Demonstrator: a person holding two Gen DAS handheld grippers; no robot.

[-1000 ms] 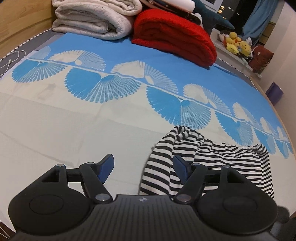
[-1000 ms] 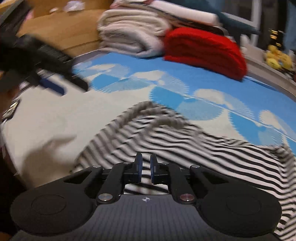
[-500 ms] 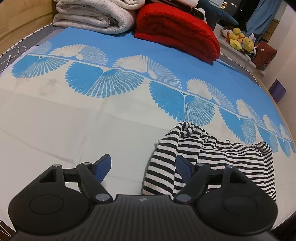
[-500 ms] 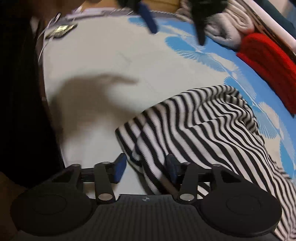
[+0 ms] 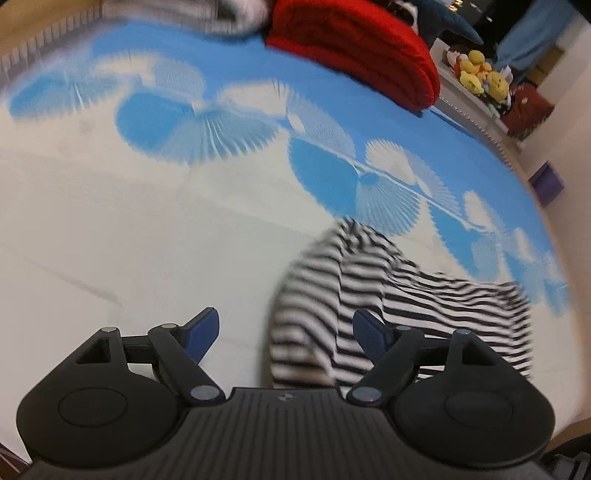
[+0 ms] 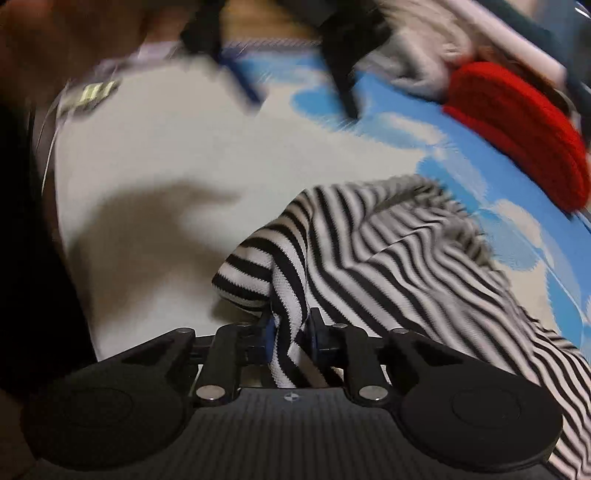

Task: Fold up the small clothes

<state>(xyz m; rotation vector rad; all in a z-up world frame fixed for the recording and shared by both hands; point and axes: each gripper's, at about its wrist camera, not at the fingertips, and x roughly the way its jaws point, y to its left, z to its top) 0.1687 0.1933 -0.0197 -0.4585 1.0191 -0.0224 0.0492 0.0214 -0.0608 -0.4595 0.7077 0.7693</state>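
A black-and-white striped garment lies crumpled on the bed at the lower right of the left wrist view. My left gripper is open above it, its right blue finger over the stripes, holding nothing. In the right wrist view the same garment spreads to the right. My right gripper is shut on the garment's near edge, a fold of striped cloth pinched between the blue pads. The left gripper shows blurred at the top of that view.
The bed has a white and blue fan-patterned sheet. A folded red blanket and a grey-white folded blanket lie at the far end. Plush toys sit beyond the right bed edge. A person's body is at the left.
My right gripper has closed on the striped garment's edge; it was open half a second ago. My left gripper stays open and has shifted, with motion blur.
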